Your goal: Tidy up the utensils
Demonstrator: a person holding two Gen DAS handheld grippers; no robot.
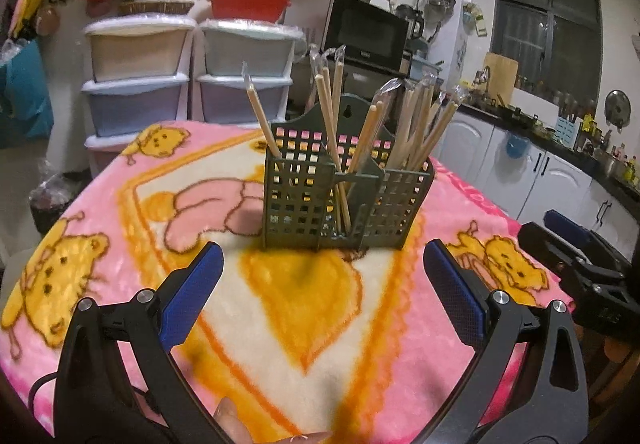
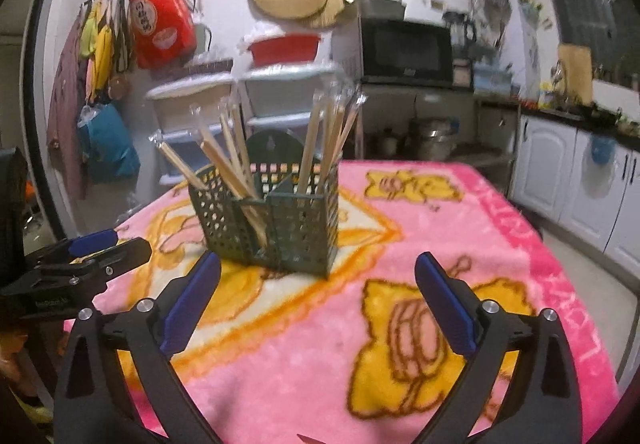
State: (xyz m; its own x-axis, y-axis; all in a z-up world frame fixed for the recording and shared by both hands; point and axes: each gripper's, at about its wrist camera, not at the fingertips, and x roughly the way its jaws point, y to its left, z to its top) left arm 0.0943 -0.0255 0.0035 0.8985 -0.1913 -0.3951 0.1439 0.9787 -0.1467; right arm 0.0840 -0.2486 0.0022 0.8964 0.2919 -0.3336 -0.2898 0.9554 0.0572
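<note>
My left gripper (image 1: 322, 264) and right gripper (image 2: 316, 276) both hover low, tilted slightly down, jaws spread wide and empty, blue ribbed pads on black arms. Ahead on the fuzzy pink cartoon blanket (image 1: 100, 203) covering the surface stands a dark green lattice caddy (image 1: 344, 195) holding wooden chopsticks (image 1: 332, 115), seemingly in clear sleeves.

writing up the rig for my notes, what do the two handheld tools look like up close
Both match: the left tool and right tool have glossy black forked frames with triangular cut-outs, silver round bolts at the pivots, and fingers faced with textured blue pads. A black cable loops by the left tool's base. Faint pale lettering marks each body when seen from the other camera.
</note>
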